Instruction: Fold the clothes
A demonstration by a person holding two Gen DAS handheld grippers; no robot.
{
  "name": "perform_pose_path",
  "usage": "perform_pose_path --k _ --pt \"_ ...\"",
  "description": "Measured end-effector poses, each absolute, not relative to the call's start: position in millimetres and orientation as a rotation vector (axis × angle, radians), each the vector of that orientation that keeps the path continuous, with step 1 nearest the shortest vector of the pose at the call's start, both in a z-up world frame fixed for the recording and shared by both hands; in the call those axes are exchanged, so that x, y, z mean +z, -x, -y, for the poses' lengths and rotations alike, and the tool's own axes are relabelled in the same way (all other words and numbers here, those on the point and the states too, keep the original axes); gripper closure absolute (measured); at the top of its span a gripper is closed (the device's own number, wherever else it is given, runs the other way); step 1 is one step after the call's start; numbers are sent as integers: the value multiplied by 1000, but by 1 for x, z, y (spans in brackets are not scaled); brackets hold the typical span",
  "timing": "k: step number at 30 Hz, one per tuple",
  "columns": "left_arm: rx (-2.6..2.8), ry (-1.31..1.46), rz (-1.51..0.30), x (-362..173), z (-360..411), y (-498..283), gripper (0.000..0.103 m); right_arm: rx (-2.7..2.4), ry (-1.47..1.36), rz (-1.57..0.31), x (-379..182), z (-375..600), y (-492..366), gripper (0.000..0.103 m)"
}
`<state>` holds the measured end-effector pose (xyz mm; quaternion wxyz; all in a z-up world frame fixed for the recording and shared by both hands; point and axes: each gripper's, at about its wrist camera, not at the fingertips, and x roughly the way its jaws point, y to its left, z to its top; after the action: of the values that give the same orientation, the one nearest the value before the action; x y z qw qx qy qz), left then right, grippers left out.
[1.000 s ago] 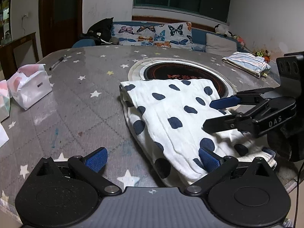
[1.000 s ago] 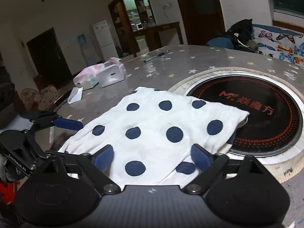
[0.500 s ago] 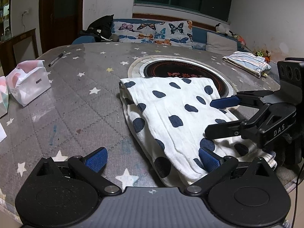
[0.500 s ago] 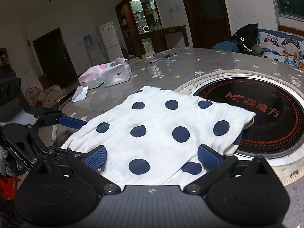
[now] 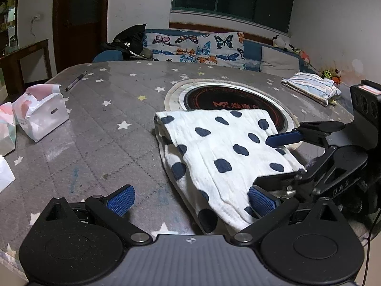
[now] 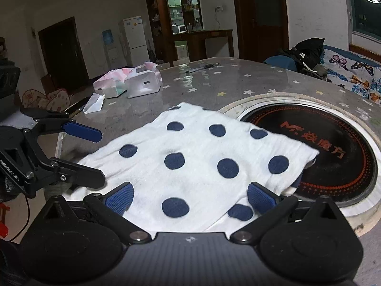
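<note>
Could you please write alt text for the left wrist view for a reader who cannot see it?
A folded white cloth with navy dots lies on a grey star-patterned table, partly over a round black inset. The open left hand-held gripper frames its near edge, and the open right hand-held gripper reaches in from the right. A folded striped cloth sits far right.

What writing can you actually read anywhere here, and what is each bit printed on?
"DAS": on the black body of the right gripper, seen from the left wrist camera.
"enRobot.AI": on the side of the left gripper, its start cut off by the picture's edge.
"Mr." followed by Chinese characters I cannot read with certainty: orange, on the round black hotplate set in the table.
Label on the white tissue pack: too small to read.
</note>
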<state>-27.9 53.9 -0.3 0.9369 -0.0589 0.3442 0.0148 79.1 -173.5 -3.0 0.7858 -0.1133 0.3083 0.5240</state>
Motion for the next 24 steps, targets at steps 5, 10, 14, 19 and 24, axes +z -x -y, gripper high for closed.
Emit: perform_pose_path --k 5,10,14,19,24 --pt "55 130 -683 3 -59 22 0 1106 244 -645 12 170 -98 0" --pt "81 148 -691 1 -64 16 0 1071 260 -656 10 161 -121 0" --pt "86 146 -711 -4 -66 14 0 1049 237 -698 -1 157 -137 0" --pt "89 152 -727 -8 -69 14 0 1048 257 -695 -7 156 -135 0" --pt "90 161 -714 -4 -70 17 0 1083 293 -661 12 151 -126 0"
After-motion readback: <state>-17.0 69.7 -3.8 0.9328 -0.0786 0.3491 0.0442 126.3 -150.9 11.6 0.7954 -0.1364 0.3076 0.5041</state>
